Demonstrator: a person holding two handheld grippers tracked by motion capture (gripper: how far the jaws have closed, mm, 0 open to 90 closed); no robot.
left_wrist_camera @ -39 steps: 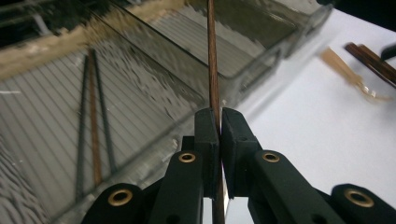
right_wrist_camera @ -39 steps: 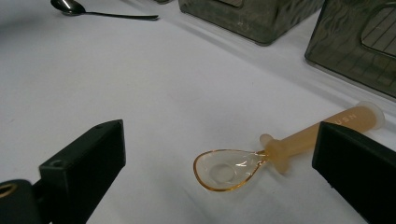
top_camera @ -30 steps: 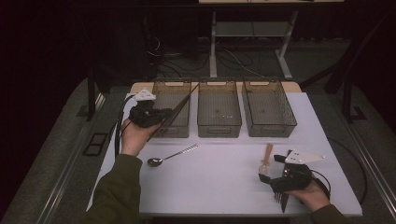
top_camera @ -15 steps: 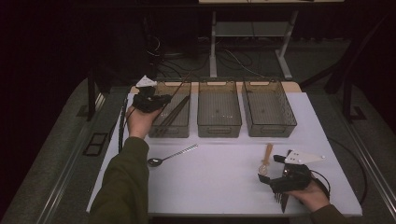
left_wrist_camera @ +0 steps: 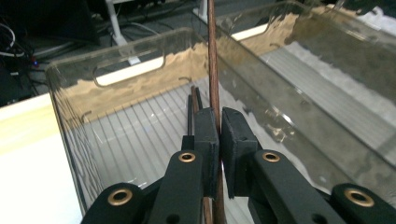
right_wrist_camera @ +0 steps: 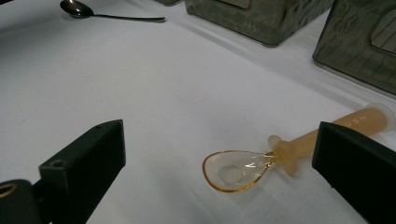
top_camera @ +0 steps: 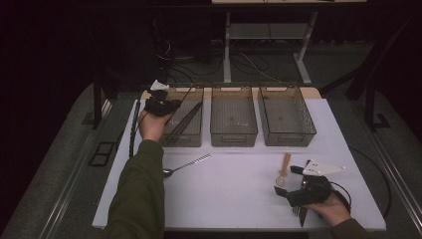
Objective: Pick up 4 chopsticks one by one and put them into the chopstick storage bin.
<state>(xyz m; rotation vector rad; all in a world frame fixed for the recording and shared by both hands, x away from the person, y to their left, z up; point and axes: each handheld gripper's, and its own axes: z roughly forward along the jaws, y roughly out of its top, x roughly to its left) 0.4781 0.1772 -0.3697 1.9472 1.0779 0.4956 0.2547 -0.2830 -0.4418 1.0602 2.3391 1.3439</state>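
Above the left one of three clear plastic bins (top_camera: 183,124) on the white table (top_camera: 234,199), the left hand-held gripper (top_camera: 160,105) has moved up from the near edge toward the far end. Its jaws are closed tight on a thin brown wooden chopstick (left_wrist_camera: 214,70), so the chopstick is probably about to be dropped beside those already inside. The right hand-held gripper (right_wrist_camera: 219,168) rests wide open and holds nothing, its jaws on either side of a small amber plastic spoon (right_wrist_camera: 247,168) on the table.
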